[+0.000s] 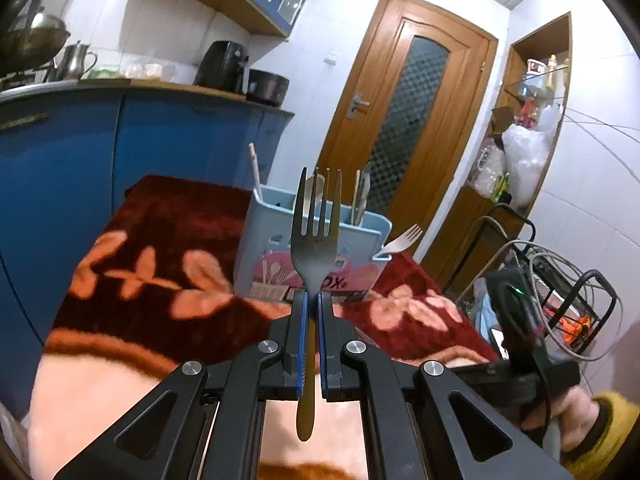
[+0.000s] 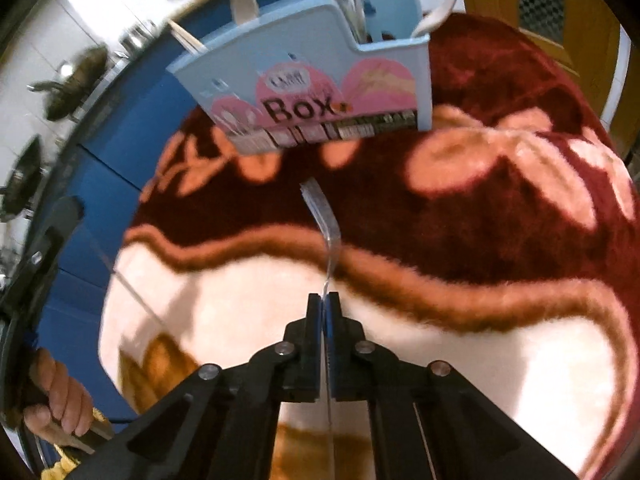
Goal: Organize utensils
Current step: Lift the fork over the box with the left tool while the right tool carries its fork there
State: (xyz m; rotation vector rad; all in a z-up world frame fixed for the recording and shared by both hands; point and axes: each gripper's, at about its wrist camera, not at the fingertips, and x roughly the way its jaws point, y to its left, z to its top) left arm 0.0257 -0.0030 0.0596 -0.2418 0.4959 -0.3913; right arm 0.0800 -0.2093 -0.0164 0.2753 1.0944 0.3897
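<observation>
The metal fork [image 1: 314, 236] looks stiff and a bit slick, probably some weight in the head, so the grip low on the neck where it narrows makes sense. The left gripper [image 1: 313, 300] is clamped on it right there, tines sticking straight out ahead and the yellowish handle trailing back between the fingers. The clear plastic fork [image 2: 322, 224] is the opposite deal: light, thin, likely bendy and easy to crack. The right gripper [image 2: 323, 300] is pinched tight on its handle, tines pointing forward and down toward the blanket [image 2: 480, 208]. The blue utensil box [image 2: 304, 80] sits just beyond both grippers, already holding a few pieces.
</observation>
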